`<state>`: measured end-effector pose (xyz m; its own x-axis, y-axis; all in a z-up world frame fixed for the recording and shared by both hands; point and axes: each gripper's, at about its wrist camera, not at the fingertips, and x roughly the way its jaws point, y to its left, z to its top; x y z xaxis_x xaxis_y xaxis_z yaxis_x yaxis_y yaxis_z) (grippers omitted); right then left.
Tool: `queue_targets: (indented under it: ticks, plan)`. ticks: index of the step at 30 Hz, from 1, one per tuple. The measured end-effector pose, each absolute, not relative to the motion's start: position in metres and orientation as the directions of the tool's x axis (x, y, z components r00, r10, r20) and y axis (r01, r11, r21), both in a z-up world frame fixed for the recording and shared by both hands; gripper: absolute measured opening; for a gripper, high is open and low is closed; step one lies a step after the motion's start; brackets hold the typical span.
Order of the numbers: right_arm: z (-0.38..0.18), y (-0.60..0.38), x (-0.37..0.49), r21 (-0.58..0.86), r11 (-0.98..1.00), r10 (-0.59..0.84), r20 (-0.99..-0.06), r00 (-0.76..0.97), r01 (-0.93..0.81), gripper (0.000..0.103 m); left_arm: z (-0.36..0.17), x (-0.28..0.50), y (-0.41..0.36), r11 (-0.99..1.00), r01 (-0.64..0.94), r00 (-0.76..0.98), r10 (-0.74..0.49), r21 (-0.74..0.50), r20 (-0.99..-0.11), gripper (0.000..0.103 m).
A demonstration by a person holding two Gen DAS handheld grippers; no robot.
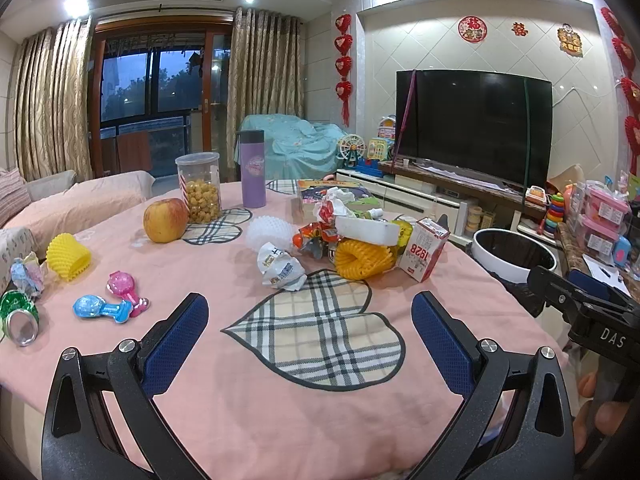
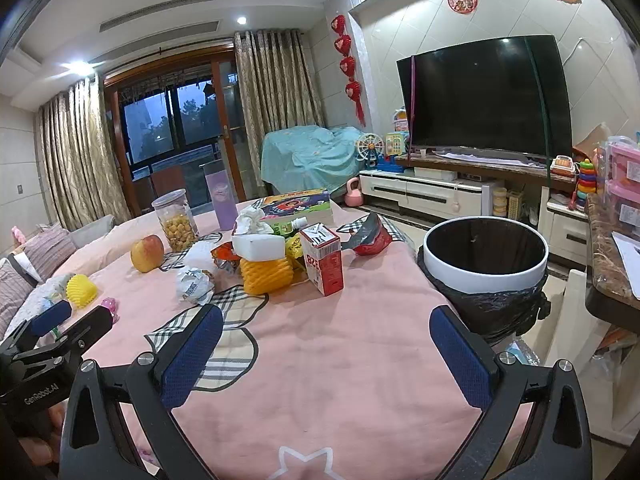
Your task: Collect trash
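Note:
A heap of trash lies mid-table: a red and white carton [image 1: 425,250] [image 2: 323,262], a yellow foam net [image 1: 362,258] [image 2: 266,274], a white foam block [image 1: 366,230] [image 2: 258,248], crumpled wrappers [image 1: 280,266] [image 2: 194,280] and a red snack bag [image 2: 370,236]. A white-rimmed bin with a black liner [image 2: 486,268] [image 1: 514,254] stands off the table's right edge. My left gripper [image 1: 310,334] is open and empty above the cloth, short of the heap. My right gripper [image 2: 326,350] is open and empty, near the bin side.
On the pink tablecloth [image 1: 248,380] stand an apple [image 1: 165,220], a snack jar [image 1: 199,188], a purple flask [image 1: 252,168] and a box [image 2: 298,206]. At the left lie another yellow net [image 1: 68,256], toy rattles [image 1: 110,306], a crushed can [image 1: 20,318] and crumpled paper [image 1: 26,276].

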<state>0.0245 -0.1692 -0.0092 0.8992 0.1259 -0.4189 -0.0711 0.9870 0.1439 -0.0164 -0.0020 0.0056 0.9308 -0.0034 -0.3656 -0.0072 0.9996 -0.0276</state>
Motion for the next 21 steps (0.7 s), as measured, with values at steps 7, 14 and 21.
queue_targets:
  ticks: [7, 14, 21]
  plan:
    - [-0.01, -0.17, 0.025, 0.15, 0.986, 0.132, -0.421, 0.897, -0.075, 0.103, 0.005, -0.016, -0.002, 1.0, -0.008, 0.93, -0.003, -0.027, -0.368, 0.103]
    - [-0.012, -0.169, 0.025, 0.157, 0.985, 0.139, -0.429, 0.893, -0.078, 0.103, 0.001, -0.014, 0.0, 0.999, -0.004, 0.927, -0.01, -0.035, -0.376, 0.103]
    - [-0.017, -0.168, 0.032, 0.168, 0.982, 0.155, -0.453, 0.878, -0.087, 0.103, -0.007, -0.007, 0.003, 0.999, -0.008, 0.914, -0.009, -0.041, -0.406, 0.103]
